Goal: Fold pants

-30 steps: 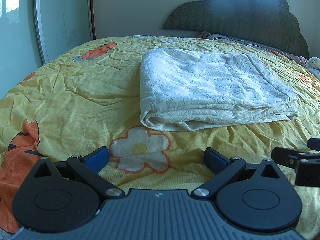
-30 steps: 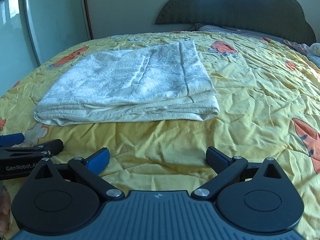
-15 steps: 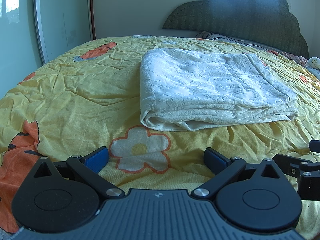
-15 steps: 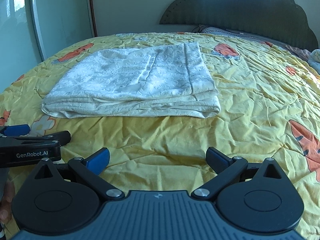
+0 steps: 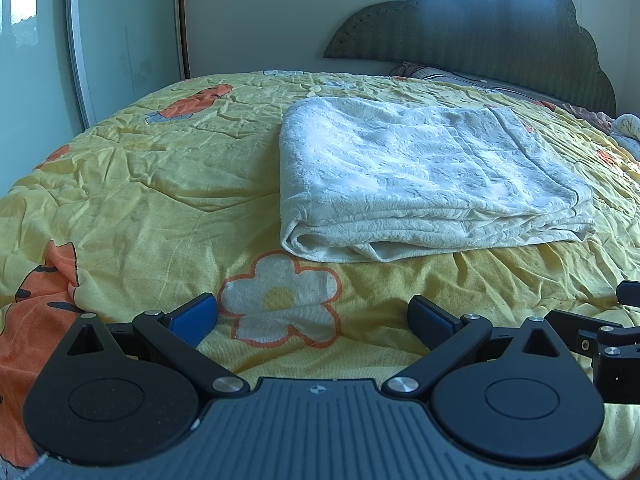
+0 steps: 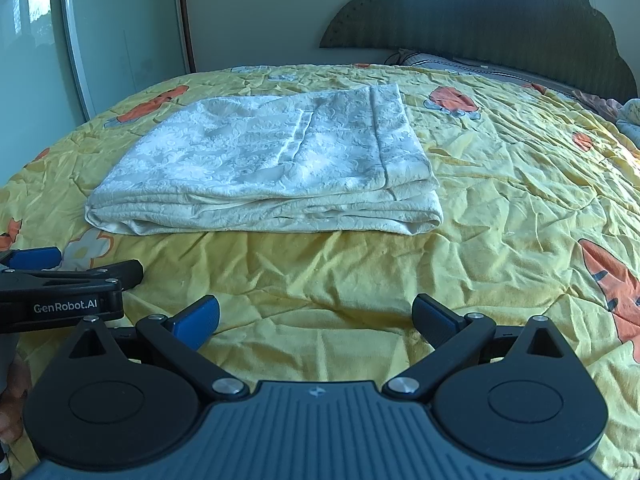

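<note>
The white patterned pants [image 5: 424, 176] lie folded into a flat rectangle on the yellow bedspread [image 5: 152, 200]; they also show in the right wrist view [image 6: 272, 164]. My left gripper [image 5: 314, 316] is open and empty, low over the bedspread just short of the pants' near left corner. My right gripper [image 6: 316, 318] is open and empty, in front of the pants' near edge. The left gripper shows at the left edge of the right wrist view [image 6: 60, 280], and part of the right gripper shows at the right edge of the left wrist view [image 5: 608, 332].
The bedspread is wrinkled, with orange tiger and white flower prints [image 5: 280, 296]. A dark scalloped headboard [image 5: 500, 40] stands at the far end with pillows [image 6: 440, 60] below it. A glass sliding door [image 5: 120, 40] is on the left wall.
The right gripper has drawn back and turned slightly right, so the pants sit farther right and smaller in its view. The left gripper has barely moved.
</note>
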